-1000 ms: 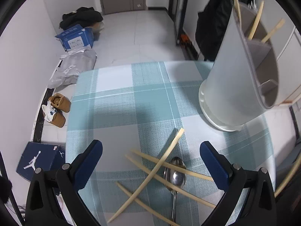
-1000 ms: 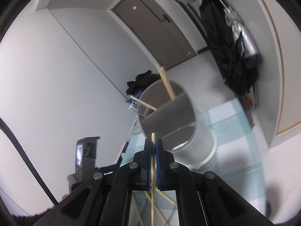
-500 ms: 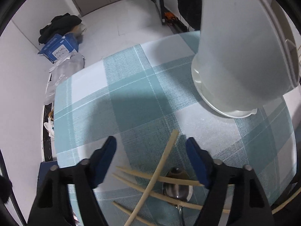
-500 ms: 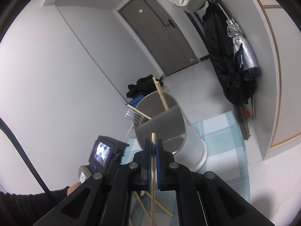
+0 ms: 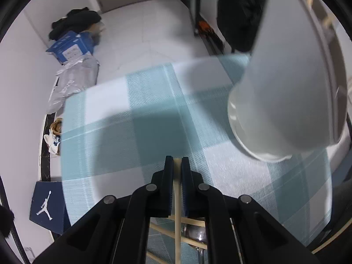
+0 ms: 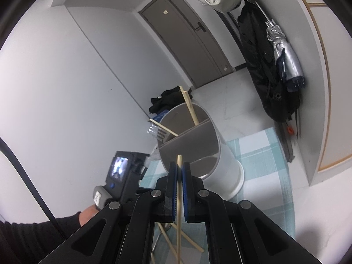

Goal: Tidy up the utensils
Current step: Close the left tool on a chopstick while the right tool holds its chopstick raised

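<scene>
Left gripper [image 5: 177, 165] jaws just closed on chopstick [image 5: 177, 200], spoon [image 5: 199, 234] below, right gripper [image 6: 179, 169] jaws clamping second chopstick [image 6: 179, 198], holder [image 6: 198, 145] compartments visible.

1. A white Jumpman (Jordan) logo shows on the dark blue shoebox [image 5: 47, 202] on the floor.
2. The blue box's [image 5: 71, 47] white label bears print, seemingly too blurred to read.

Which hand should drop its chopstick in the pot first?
Probably the right. Its tongs hold a chopstick raised in front of the pot's open top. The left tongs have only just closed on a chopstick down by the table.
</scene>
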Motion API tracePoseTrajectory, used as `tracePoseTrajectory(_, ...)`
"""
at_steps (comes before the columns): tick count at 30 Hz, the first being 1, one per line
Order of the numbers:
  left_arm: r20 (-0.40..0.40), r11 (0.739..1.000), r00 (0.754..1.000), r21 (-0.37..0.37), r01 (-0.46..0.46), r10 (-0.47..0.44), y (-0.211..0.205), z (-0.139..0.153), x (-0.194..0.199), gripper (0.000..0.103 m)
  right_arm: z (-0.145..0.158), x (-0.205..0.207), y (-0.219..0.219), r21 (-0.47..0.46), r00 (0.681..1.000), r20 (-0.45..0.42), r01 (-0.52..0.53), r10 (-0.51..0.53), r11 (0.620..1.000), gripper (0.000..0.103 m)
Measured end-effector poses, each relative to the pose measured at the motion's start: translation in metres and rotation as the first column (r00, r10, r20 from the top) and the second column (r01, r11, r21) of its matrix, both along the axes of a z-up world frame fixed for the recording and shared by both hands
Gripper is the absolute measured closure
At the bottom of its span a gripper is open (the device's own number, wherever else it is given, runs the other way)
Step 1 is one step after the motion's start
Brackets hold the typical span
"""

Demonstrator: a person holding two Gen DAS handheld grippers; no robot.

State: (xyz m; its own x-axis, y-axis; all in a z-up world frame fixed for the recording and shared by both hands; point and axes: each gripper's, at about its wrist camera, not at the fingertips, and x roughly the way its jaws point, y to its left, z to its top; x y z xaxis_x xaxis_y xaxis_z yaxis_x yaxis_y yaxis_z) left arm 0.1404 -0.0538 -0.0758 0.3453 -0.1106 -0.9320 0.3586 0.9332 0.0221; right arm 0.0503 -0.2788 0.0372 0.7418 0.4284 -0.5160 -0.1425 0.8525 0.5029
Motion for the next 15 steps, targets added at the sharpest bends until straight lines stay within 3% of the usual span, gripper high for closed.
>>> tracePoseTrajectory(4,0.033,0.992,0.995,-0.086,-0.090,0.093,0.016,0.020,-0.003,0.099,0.002,-0.001,0.003,-0.004,1.000,0.005,0.002,-0.002,1.000,0.099)
tracePoseTrajectory(9,0.098,0.959,0.972,-0.207,-0.192,0.216,0.038,0.047,-0.013,0.099,0.005,-0.004,0.009,-0.026,1.000,0.021,-0.003,0.004,1.000,0.099)
tracePoseTrajectory(15,0.190,0.926,0.943,-0.319,-0.204,0.273,0.043,0.075,-0.035,0.099,0.006,-0.008,0.018,-0.054,1.000,0.029,0.007,-0.005,0.999,0.099)
